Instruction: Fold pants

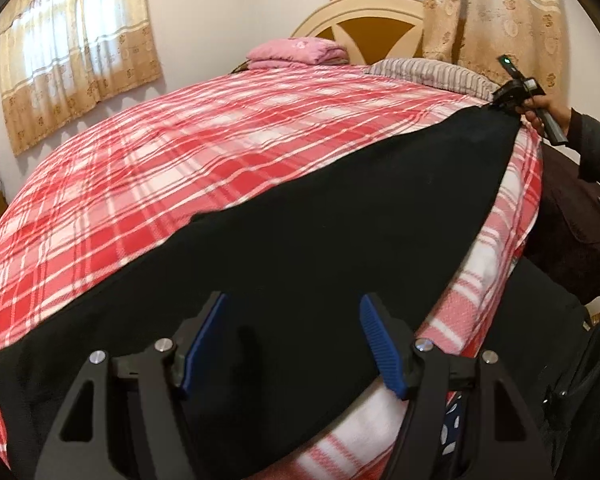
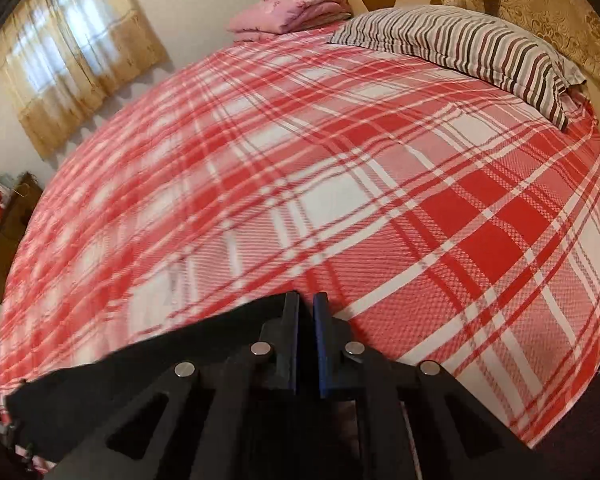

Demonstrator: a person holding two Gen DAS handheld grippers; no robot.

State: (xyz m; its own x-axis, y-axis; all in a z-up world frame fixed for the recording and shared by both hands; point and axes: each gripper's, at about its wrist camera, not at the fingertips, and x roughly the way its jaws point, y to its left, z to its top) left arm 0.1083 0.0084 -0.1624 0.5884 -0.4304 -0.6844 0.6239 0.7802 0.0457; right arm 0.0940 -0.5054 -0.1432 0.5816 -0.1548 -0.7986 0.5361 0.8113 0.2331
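Black pants [image 1: 300,240] stretch from lower left to upper right across the plaid bed [image 1: 180,160]. Right gripper [image 2: 306,312] pinches one end; left gripper [image 1: 292,344] hovers spread above the cloth. Laying-out step, I'd say; next, the left must clamp its end.

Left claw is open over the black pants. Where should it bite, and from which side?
Take the pants at the near end below the left claw, coming straight down onto the cloth. The right claw already pinches the far end, so the cloth lies stretched between them.
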